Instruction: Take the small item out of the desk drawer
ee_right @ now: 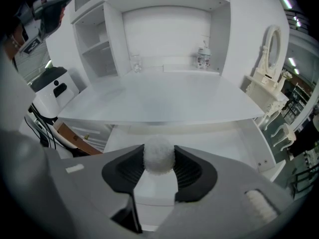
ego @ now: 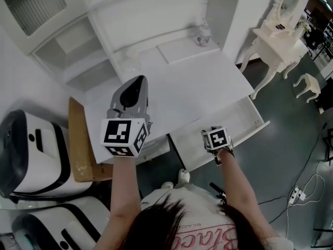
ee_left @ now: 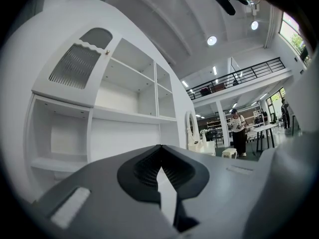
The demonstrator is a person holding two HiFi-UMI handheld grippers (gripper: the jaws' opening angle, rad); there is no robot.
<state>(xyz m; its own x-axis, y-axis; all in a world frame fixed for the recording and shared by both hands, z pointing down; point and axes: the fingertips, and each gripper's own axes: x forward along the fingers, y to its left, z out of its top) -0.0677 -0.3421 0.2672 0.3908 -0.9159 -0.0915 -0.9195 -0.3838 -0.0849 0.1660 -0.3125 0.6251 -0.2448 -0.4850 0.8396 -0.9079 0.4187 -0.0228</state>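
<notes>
Two grippers, one load: my right gripper (ee_right: 158, 159) pinches the ball (ee_right: 159, 152), jaws part-open around it, over the open drawer (ee_right: 224, 143), left gripper (ee_left: 160, 153) closed on nothing above the desk (ego: 197, 87), so I judge a steady squeeze and straight lift best.

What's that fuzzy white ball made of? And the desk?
The ball looks like soft fluff, maybe a yarn or fibre pompom: its surface is fuzzy and matte, with a blurry edge. The desk looks like white-painted wood or board, smooth and slightly glossy; I can't tell which.
</notes>
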